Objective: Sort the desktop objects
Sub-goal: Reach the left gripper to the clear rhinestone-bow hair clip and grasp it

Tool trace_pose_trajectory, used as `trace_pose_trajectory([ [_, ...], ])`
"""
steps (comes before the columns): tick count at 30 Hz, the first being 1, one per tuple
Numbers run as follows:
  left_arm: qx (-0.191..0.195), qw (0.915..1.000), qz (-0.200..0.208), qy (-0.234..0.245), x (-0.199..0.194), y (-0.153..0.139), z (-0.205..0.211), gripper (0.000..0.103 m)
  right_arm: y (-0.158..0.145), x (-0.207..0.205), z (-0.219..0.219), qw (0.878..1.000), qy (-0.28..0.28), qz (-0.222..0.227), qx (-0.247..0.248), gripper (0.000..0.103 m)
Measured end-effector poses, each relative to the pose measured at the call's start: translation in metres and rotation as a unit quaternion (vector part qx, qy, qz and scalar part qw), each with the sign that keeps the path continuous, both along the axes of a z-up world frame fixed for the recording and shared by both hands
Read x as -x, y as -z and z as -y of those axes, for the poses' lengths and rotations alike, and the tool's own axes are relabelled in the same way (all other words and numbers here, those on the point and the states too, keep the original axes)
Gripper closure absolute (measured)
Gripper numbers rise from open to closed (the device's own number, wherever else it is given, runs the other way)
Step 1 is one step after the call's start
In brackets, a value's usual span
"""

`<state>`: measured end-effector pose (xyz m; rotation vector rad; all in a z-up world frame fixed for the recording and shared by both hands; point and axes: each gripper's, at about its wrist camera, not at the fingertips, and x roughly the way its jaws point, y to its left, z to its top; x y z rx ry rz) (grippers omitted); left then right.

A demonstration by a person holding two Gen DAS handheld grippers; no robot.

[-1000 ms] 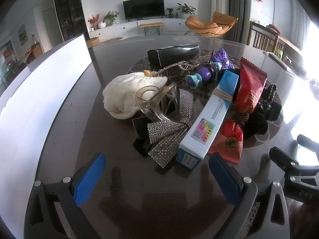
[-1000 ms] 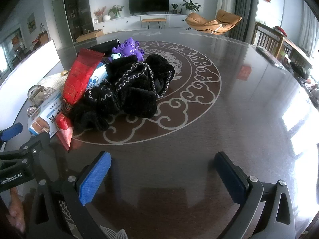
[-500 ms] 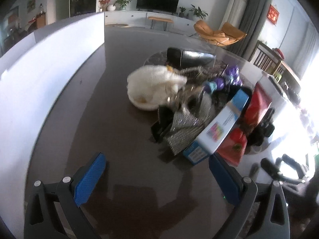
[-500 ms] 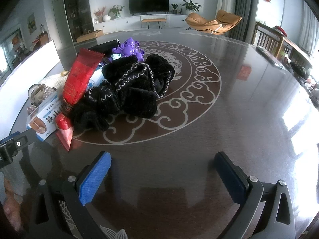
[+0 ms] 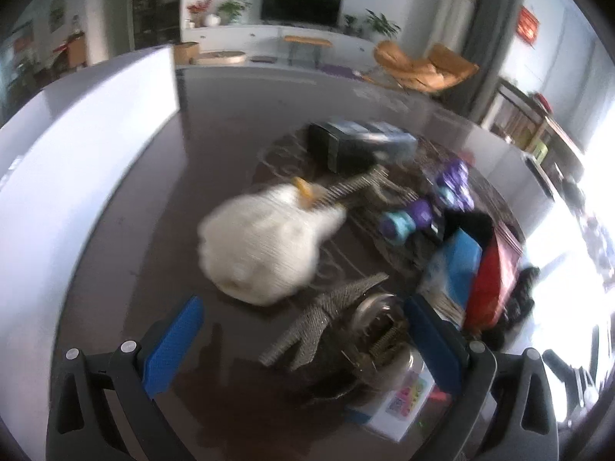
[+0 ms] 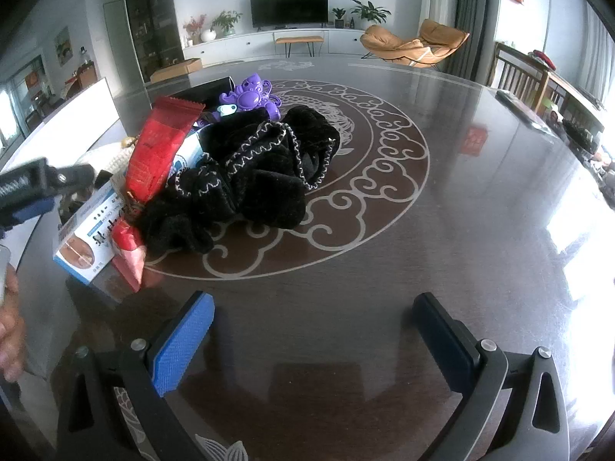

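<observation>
While both claws gape, clutter crowds the table.

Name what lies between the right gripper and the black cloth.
Only bare table: the right wrist view shows nothing between the right gripper and the black cloth.

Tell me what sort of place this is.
Most likely a home living room: a wall-mounted television over a low white cabinet, an orange lounge chair, and a large dark table.

Home living rm: TV on white cabinet, tan lounge chair, potted plants.
</observation>
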<state>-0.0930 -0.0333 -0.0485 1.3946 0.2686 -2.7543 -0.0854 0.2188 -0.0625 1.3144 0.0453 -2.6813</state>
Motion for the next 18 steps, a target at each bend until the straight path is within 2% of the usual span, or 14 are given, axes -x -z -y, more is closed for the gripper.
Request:
trace_pose_trajectory([
  [4, 0.006, 0.9978, 0.006, 0.066, -0.007, 0.004, -0.015, 0.0, 0.0, 0.0, 0.0, 1.0, -0.002, -0.001, 0.004, 0.0],
  [7, 0.006, 0.9944, 0.011, 0.105, -0.014, 0.006, -0.009, 0.0, -0.001, 0.0, 0.0, 1.0, -0.003, -0.001, 0.006, 0.0],
  [10, 0.025, 0.9921, 0.023, 0.121, -0.012, 0.011, -0.001, 0.0, -0.001, 0.0, 0.0, 1.0, -0.003, -0.001, 0.006, 0.0],
  [14, 0.017, 0.9893, 0.042, 0.139, -0.005, 0.022, 0.003, 0.0, -0.001, 0.0, 0.0, 1.0, -0.003, -0.001, 0.006, 0.0],
  [18, 0.066, 0.9861, 0.044, 0.146, 0.007, 0.027, -0.011, 0.0, -0.001, 0.0, 0.0, 1.0, -0.003, -0.001, 0.006, 0.0],
])
